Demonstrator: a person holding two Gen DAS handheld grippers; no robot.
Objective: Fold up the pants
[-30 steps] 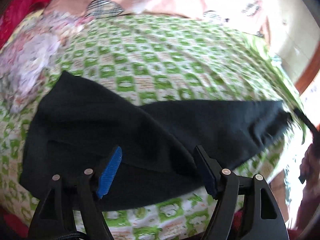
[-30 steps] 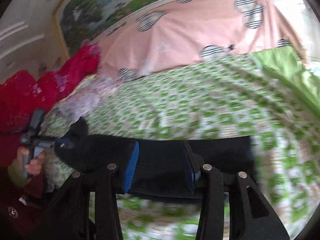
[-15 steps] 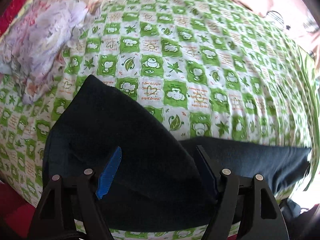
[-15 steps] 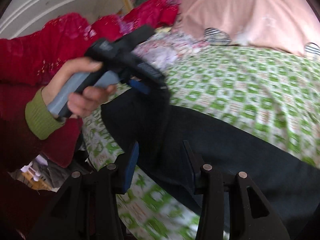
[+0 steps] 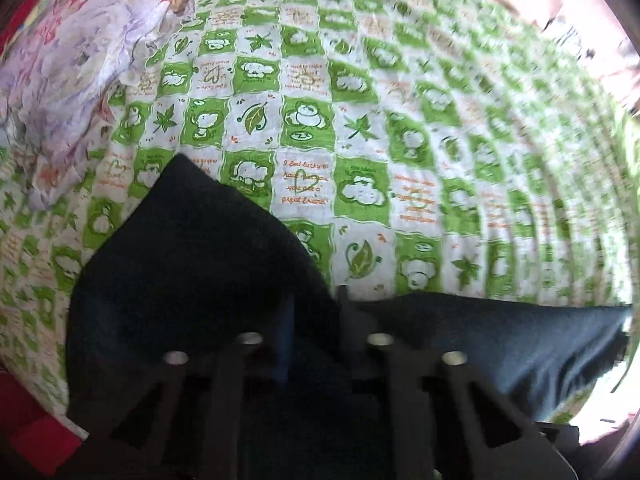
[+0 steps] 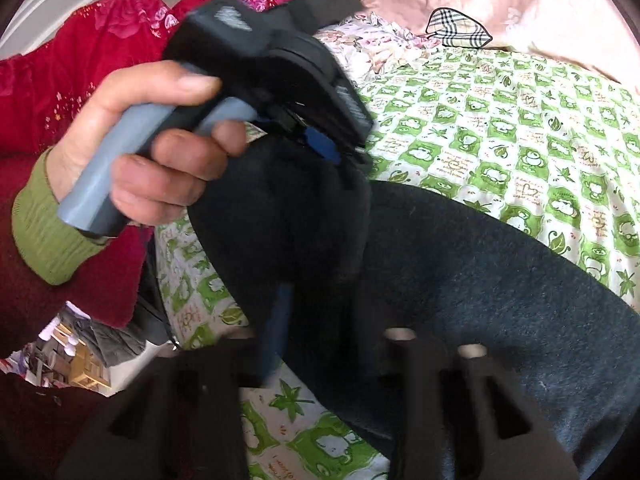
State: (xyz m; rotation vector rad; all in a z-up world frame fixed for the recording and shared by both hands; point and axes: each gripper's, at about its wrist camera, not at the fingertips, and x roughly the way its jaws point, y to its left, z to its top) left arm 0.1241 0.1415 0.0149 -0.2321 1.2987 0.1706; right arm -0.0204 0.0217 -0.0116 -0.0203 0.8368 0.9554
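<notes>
Dark navy pants lie on the green-and-white checked bedsheet, one leg running off to the right. My left gripper has its fingers close together, pinching a fold of the pants cloth. In the right wrist view the left gripper, held by a hand, lifts a bunched part of the pants. My right gripper also has its fingers narrowed around dark pants cloth.
A floral crumpled cloth lies at the left of the bed. A pink quilt and a red blanket lie at the head. The bed's near edge drops to the floor.
Both grippers went from open to closed on the pants cloth. The left gripper has come closer to the right one and lifts a bunch of cloth.
</notes>
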